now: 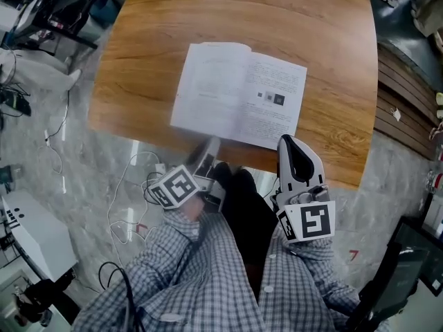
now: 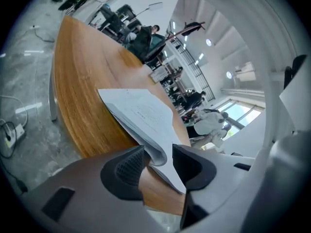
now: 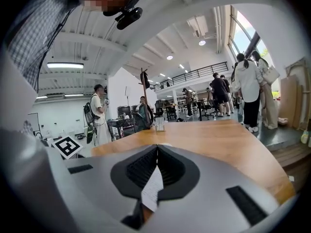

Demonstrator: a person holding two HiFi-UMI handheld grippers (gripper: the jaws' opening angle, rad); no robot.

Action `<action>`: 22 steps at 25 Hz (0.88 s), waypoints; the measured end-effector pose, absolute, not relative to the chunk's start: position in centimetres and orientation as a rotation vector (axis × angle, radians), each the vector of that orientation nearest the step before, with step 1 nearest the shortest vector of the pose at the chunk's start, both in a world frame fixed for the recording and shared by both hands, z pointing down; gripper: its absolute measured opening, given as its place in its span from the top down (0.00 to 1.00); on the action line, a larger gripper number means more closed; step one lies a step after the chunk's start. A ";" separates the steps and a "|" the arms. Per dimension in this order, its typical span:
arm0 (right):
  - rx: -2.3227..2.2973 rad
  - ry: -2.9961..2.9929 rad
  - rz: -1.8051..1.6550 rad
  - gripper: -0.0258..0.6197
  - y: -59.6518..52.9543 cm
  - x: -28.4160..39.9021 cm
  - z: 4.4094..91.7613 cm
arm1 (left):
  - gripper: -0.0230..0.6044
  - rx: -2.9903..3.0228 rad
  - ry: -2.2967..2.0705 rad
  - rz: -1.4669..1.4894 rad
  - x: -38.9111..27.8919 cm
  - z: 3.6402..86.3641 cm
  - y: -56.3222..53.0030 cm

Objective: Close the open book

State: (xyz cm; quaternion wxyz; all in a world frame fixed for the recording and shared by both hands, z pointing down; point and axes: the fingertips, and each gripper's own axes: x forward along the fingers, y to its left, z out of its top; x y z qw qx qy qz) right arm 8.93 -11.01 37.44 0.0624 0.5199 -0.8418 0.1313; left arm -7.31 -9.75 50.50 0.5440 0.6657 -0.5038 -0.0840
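Two spreads of the open book (image 1: pixel 239 92) lie face up on the wooden bench (image 1: pixel 138 54), close to its near edge, so nothing has been folded over yet. At the book's near right corner, the right gripper (image 1: pixel 293 146) has its fingers (image 3: pixel 170 171) closed tight on a single printed page (image 3: pixel 151 191), whose edge sticks out between the pads. At the near left corner, the left gripper (image 2: pixel 158 166) has its fingers (image 2: pixel 127 171) spread apart, and the curled edge of the left-hand pages sits in the gap without being pinched. The step in hand looks like taking hold of one side. Next, I judge, one gripper must lift its side and swing it over the spine onto the other half, and the other gripper must let go in time.
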 end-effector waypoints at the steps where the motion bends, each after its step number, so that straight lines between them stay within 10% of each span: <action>1: 1.574 -2.538 0.404 0.93 -11.1 8.9 37.7 | 0.71 1.564 -1.182 -0.219 -7.2 50.7 -9.9; 22: 1.608 -2.445 0.491 0.93 -13.6 9.0 40.9 | 0.70 1.361 -0.974 -0.537 -5.9 50.7 -13.3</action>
